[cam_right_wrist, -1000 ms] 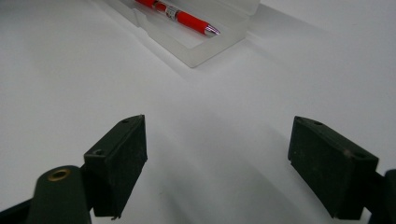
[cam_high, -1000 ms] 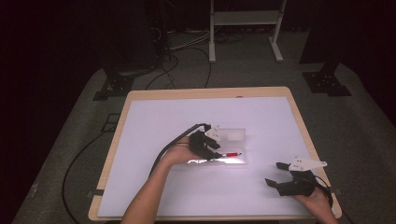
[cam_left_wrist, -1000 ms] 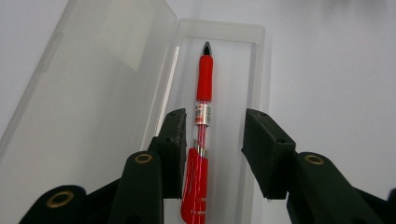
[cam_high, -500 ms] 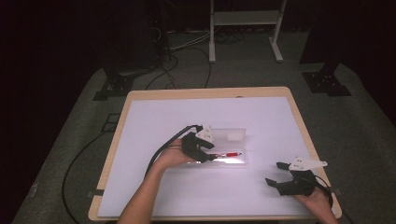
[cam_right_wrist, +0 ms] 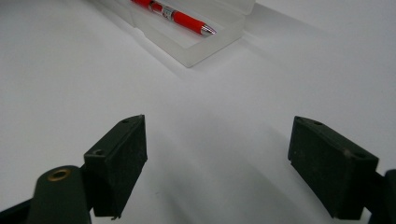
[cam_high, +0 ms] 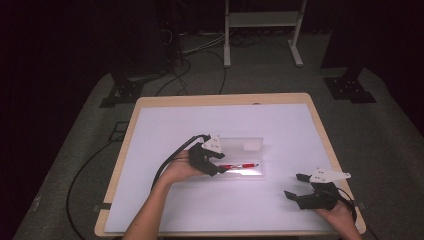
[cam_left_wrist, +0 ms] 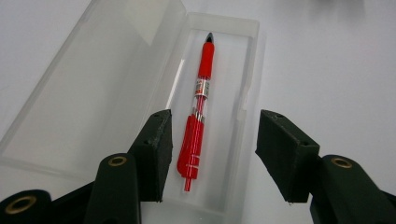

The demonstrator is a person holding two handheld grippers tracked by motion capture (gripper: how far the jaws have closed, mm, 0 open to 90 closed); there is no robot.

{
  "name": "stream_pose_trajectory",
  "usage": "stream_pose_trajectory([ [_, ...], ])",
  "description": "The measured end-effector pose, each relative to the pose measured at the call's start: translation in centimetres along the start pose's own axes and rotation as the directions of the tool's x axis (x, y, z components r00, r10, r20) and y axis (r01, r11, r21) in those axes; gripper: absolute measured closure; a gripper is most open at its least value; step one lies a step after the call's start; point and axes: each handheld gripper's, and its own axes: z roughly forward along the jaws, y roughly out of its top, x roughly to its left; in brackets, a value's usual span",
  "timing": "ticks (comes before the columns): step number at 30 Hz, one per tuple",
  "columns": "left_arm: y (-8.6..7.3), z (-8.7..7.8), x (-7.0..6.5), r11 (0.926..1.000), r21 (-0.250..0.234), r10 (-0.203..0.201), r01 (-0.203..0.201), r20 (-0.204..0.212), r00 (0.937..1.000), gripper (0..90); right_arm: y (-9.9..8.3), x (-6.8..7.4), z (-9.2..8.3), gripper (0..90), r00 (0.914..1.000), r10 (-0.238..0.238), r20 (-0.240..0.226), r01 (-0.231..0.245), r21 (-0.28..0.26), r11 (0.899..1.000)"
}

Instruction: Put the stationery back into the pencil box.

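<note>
A red pen (cam_left_wrist: 198, 107) lies lengthwise in the tray of a clear plastic case (cam_left_wrist: 245, 93), whose lid (cam_left_wrist: 93, 84) is folded open to the side. My left gripper (cam_left_wrist: 215, 137) hovers over the pen's rear end. Its jaws have just been opening and stand apart on either side of the pen without pressing it. From above, the left gripper (cam_high: 215, 167) sits at the left end of the case (cam_high: 250, 146), where the pen (cam_high: 240, 166) shows. My right gripper (cam_high: 296, 186) rests open at the front right, nothing between its fingers, facing the case (cam_right_wrist: 196, 51) and pen (cam_right_wrist: 177, 16).
A white mat (cam_high: 200, 125) covers the wooden table (cam_high: 220, 99). The left gripper's black cable (cam_high: 170, 162) loops off the left side. Beyond the table stand dark stands and a white frame (cam_high: 260, 30) on the grey floor.
My left gripper has drawn back a little to the left along the case, and the pen stays in the tray. The right gripper has not moved.
</note>
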Motion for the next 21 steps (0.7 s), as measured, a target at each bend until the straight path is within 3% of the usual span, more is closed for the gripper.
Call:
stream_pose_trajectory([
  [21, -1.8, -1.5, -0.3, 0.9990, -0.014, -0.042, 0.042, -0.018, 0.9989, 32.8, 0.0, 0.1, 0.2, 18.9, 1.0000, -0.003, -0.001, 0.003, 0.009, 1.000],
])
